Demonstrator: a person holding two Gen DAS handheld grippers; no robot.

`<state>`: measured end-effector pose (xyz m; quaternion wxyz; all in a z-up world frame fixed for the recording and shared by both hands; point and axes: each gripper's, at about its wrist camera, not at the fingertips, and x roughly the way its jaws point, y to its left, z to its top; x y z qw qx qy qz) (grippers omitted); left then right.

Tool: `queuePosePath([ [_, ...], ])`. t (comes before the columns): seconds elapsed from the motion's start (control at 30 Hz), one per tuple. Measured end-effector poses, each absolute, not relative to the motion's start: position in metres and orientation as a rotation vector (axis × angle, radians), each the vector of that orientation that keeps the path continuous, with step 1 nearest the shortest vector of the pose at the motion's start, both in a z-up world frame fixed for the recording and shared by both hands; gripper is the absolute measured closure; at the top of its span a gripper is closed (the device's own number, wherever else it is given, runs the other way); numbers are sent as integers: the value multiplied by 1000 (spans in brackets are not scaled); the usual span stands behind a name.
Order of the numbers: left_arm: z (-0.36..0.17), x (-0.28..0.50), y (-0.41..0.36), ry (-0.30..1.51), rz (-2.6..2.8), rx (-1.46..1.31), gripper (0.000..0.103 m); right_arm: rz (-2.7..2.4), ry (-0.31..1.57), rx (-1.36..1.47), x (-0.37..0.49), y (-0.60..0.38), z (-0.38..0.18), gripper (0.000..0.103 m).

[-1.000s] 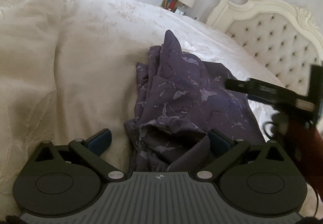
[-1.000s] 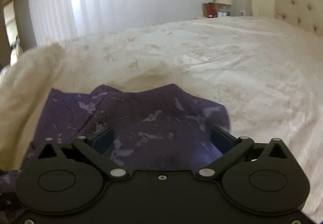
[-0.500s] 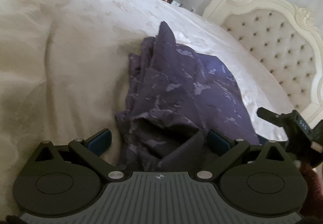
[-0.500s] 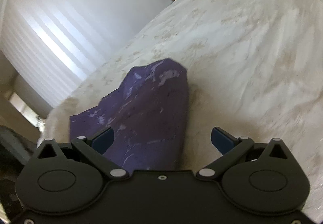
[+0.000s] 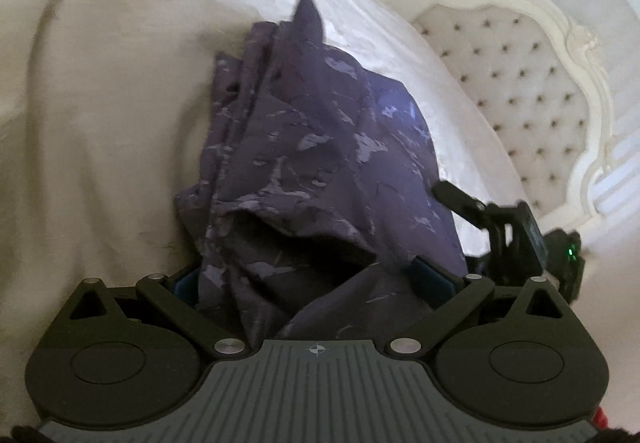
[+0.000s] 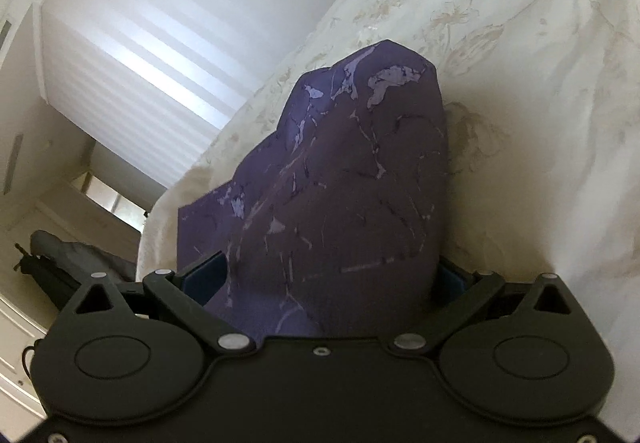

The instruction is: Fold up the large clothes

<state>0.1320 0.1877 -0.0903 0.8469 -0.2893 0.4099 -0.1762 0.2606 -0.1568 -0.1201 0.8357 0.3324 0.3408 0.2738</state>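
Purple garment [image 5: 320,147] (bunched) lies between both wide tools [image 5: 312,279] [image 6: 328,279] on bedspread [image 5: 100,83].

Left black two-finger gripper [image 5: 310,277] held low, blue-padded jaws spread wide. Right black two-finger gripper [image 6: 332,277] tilted upward, blue-padded jaws likewise parted wide. Right gripper also showing at the right edge of the left wrist view.
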Motion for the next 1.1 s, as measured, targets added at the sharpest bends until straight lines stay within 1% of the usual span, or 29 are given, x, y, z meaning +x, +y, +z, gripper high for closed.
queuePosePath([
  [0.03, -89, 133, 185, 867, -383, -601, 1, 565, 725, 673, 259, -156, -117, 18],
  [0.07, -87, 135, 181, 869, -395, -591, 1, 565, 725, 643, 256, -156, -113, 23],
  [0.13, -83, 139, 169, 873, -418, -574, 1, 576, 712, 636, 249, -163, -108, 29],
  [0.33, -74, 155, 114, 896, -530, -544, 1, 509, 674, 605, 231, -203, -89, 30],
  [0.67, -73, 212, -45, 942, -767, -493, 1, 207, 609, 514, 185, -329, -58, 30],
  [0.8, -78, 226, -86, 948, -789, -438, 3, 90, 606, 495, 175, -363, -62, 27],
  [0.83, -80, 226, -91, 951, -772, -414, 8, 47, 614, 493, 172, -368, -67, 23],
  [0.9, -86, 222, -94, 962, -731, -359, 8, -17, 625, 489, 170, -371, -81, 15],
  [0.93, -91, 220, -91, 968, -712, -336, 7, -49, 617, 470, 166, -370, -89, 8],
  [0.97, -96, 218, -86, 978, -685, -326, 7, -70, 612, 460, 165, -368, -93, 3],
  [1.03, -104, 220, -74, 995, -631, -353, 7, -87, 605, 514, 161, -370, -99, 3],
  [1.1, -107, 220, -63, 992, -613, -396, 7, -104, 587, 509, 159, -369, -97, 2],
])
